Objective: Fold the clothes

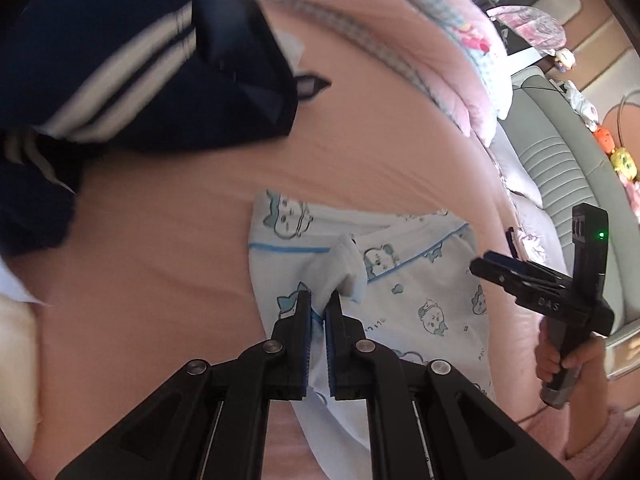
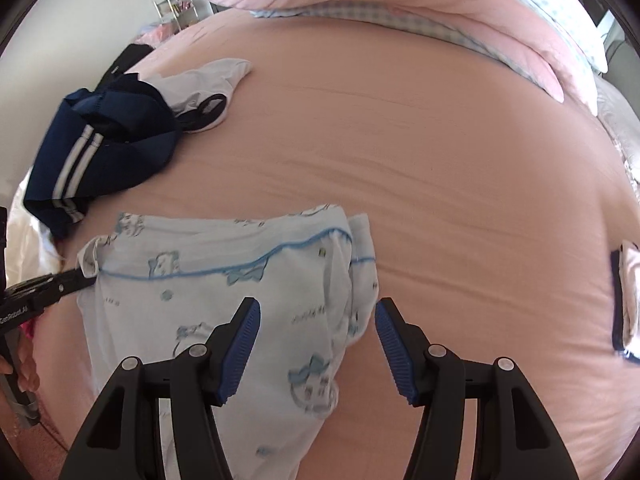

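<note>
Nearest the left wrist camera, the left hand-held gripper (image 1: 318,308) is pinching a bunched fold of the pale blue cartoon-print pyjama garment (image 1: 420,280), which is lying on the pink bed sheet (image 1: 180,208). Over its other side, the right hand-held gripper (image 2: 318,316) is hovering with jaws apart, gripping nothing. Farther back, a crumpled navy garment with white stripes (image 2: 100,144) is resting on the sheet, and a pink quilt (image 2: 400,8) is lying beyond.
</note>
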`<state>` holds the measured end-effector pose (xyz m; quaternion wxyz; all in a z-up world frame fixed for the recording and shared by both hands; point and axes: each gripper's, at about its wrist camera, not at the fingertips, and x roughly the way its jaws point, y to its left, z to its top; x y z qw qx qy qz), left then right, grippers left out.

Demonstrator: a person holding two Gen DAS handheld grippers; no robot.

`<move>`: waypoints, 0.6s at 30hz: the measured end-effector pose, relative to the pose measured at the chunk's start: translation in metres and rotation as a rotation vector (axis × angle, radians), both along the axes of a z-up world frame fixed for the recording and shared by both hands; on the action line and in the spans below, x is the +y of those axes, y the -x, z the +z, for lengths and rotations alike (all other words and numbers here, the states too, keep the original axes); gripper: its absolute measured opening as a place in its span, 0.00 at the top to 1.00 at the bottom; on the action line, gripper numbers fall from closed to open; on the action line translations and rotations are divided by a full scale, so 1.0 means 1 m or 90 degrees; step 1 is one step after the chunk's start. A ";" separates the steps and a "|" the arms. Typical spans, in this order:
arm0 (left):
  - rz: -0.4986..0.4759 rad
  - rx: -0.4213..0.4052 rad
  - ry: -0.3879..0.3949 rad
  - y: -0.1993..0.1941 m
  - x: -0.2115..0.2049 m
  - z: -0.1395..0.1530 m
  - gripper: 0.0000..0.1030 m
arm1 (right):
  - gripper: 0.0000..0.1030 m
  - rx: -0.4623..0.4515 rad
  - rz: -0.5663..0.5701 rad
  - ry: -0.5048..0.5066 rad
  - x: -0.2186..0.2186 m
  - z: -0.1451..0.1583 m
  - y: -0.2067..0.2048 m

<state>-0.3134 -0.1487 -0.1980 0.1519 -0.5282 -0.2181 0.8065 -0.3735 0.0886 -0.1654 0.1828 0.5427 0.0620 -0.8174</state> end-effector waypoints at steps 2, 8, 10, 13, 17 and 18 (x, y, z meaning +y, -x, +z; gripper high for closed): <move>-0.008 -0.018 0.006 0.005 0.000 -0.008 0.85 | 0.42 -0.007 -0.005 -0.020 -0.003 -0.011 0.009; -0.067 0.090 0.089 -0.004 0.019 0.016 0.62 | 0.43 -0.017 -0.049 -0.059 0.015 -0.027 0.018; -0.096 0.121 0.122 -0.005 0.030 0.020 0.62 | 0.43 -0.017 -0.073 -0.025 0.029 -0.021 0.018; -0.132 0.119 0.129 0.001 0.041 0.016 0.62 | 0.42 0.031 -0.063 0.019 0.031 -0.004 0.018; -0.113 0.088 0.135 0.009 0.039 0.001 0.69 | 0.41 0.049 -0.012 -0.019 0.004 -0.005 0.027; -0.101 0.089 0.116 0.008 0.035 0.000 0.73 | 0.42 0.038 -0.002 -0.013 0.003 -0.008 0.028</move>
